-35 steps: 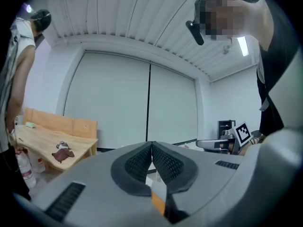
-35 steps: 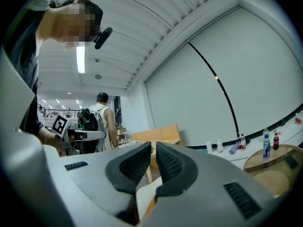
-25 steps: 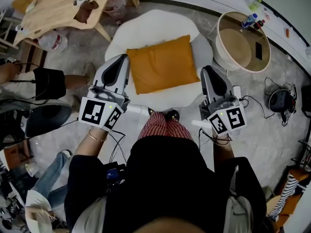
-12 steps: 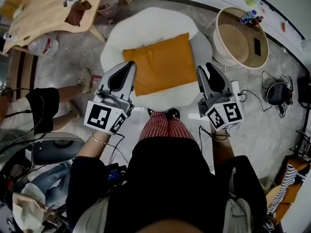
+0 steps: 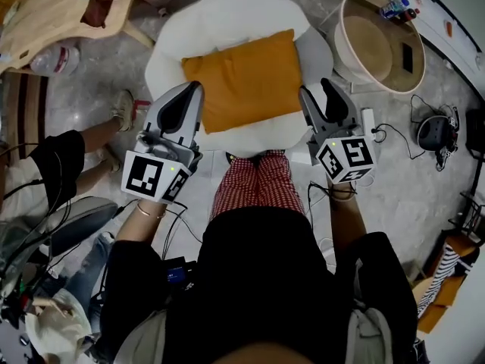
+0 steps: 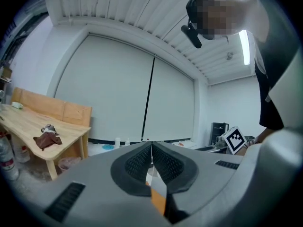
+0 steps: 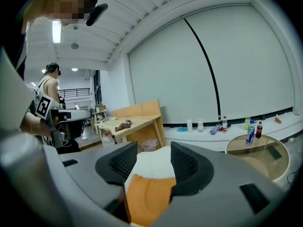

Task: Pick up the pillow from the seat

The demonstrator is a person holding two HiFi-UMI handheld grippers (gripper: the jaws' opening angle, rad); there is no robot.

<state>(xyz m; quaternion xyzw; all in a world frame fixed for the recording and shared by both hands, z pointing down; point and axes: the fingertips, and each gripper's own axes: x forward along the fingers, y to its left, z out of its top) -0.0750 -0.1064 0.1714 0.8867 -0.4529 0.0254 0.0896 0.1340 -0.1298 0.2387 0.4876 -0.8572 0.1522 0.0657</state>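
An orange square pillow (image 5: 242,78) lies on a white round cushioned seat (image 5: 227,17). My left gripper (image 5: 192,91) hovers at the pillow's near left edge with its jaws shut and empty; in the left gripper view (image 6: 151,148) the pads meet and only a sliver of the pillow (image 6: 159,201) shows below them. My right gripper (image 5: 320,97) hangs by the pillow's near right corner. Its jaws have just been opening and hold nothing. Through the gap in the right gripper view (image 7: 154,159) I see the pillow (image 7: 149,197) and the seat (image 7: 154,167) beyond.
A wooden table (image 5: 45,6) stands at the far left with a water bottle (image 5: 57,58) under it. A round basket table (image 5: 379,44) with bottles stands right of the seat. A seated person's legs (image 5: 98,135) are at the left. Cables and a black device (image 5: 436,139) lie on the floor at the right.
Both grippers have come down and closer to the pillow's near edge. The right jaws went from shut to open. The left jaws stayed shut.
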